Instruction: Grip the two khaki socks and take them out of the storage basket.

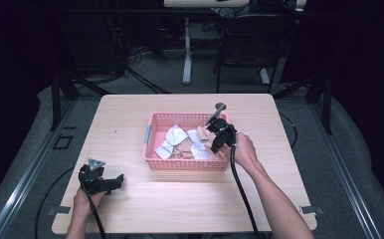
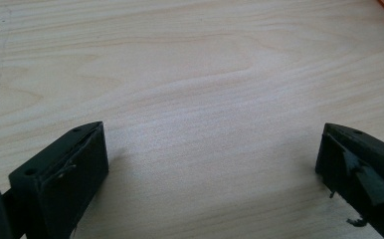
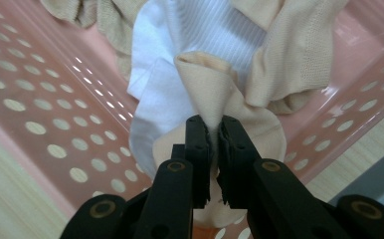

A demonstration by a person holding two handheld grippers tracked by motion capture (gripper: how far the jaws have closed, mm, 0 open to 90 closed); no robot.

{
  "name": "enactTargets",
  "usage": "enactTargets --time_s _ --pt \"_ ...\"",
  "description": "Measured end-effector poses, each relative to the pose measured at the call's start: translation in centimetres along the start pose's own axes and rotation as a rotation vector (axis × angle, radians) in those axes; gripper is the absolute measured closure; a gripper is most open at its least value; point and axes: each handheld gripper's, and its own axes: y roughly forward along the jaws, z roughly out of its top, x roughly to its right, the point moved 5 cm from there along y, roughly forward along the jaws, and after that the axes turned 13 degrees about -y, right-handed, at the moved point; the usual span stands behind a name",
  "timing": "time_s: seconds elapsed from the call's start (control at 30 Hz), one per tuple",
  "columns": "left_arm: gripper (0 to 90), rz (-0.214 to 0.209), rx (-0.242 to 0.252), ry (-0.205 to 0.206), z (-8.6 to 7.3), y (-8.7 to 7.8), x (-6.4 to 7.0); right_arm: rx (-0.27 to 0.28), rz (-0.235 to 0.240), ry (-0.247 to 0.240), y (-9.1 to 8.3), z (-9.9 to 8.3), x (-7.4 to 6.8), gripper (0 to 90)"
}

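Right gripper [image 3: 211, 130] reaches into the pink basket [image 1: 186, 164] mid-worktop, jaws clamped on a fold of beige sock [image 3: 207, 84] that lies over a white sock [image 3: 205, 30]. More beige and white socks sit in the basket. Left gripper [image 2: 212, 164] rests low over bare worktop [image 2: 190, 74] near its front left, jaws wide apart, nothing between.

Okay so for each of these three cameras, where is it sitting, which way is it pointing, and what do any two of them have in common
High view: above the person's side, looking forward and down on the pale wooden table; forearms, left gripper and right gripper show.
Left gripper view: rides the left gripper, facing bare tabletop; both black jaws stand wide apart.
Right gripper view: rides the right gripper, facing into the pink perforated plastic basket; jaws pinch a beige fabric piece.
Shared: high and right gripper views both show the basket and white cloth.
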Motion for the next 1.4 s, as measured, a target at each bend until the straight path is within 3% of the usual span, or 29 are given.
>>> enactTargets --time_s 0.07,0.1,0.17,0.27,0.5,0.57,0.73,0.9,1.13,1.4 --pt "0.1 0.0 0.0 0.0 0.0 0.0 0.0 0.035 0.004 0.011 -0.3 0.1 -0.1 83.8" --pt "0.1 0.0 -0.001 0.0 0.0 0.0 0.0 0.018 0.005 -0.006 -0.7 0.0 0.0 83.8" --pt "0.1 0.0 -0.001 0.0 0.0 0.0 0.0 0.048 0.006 0.01 -0.9 0.1 -0.1 83.9" --pt "0.1 0.0 0.0 -0.002 0.0 0.0 0.0 0.042 0.0 -0.005 -1.7 0.2 -0.1 84.0" --pt "0.1 0.0 0.0 -0.001 0.0 0.0 0.0 0.089 0.022 0.005 -3.3 0.4 -0.3 84.2" --pt "0.1 0.0 0.0 -0.002 0.0 0.0 0.0 0.077 0.007 -0.011 -3.9 0.4 -0.2 84.3" --pt "0.1 0.001 0.0 -0.001 0.0 0.0 0.0 0.109 0.019 -0.008 -5.1 0.7 -0.1 84.3" --pt "0.1 0.0 0.001 -0.001 0.0 0.0 0.0 0.082 0.018 -0.026 -5.5 1.0 -0.3 84.3" --pt "0.1 0.0 0.001 -0.001 0.0 0.0 0.0 0.087 0.018 -0.036 -6.4 1.5 -0.3 84.2" --pt "0.1 0.001 0.0 -0.002 0.0 0.0 0.0 0.126 0.018 -0.043 -8.0 1.8 -0.2 84.2"
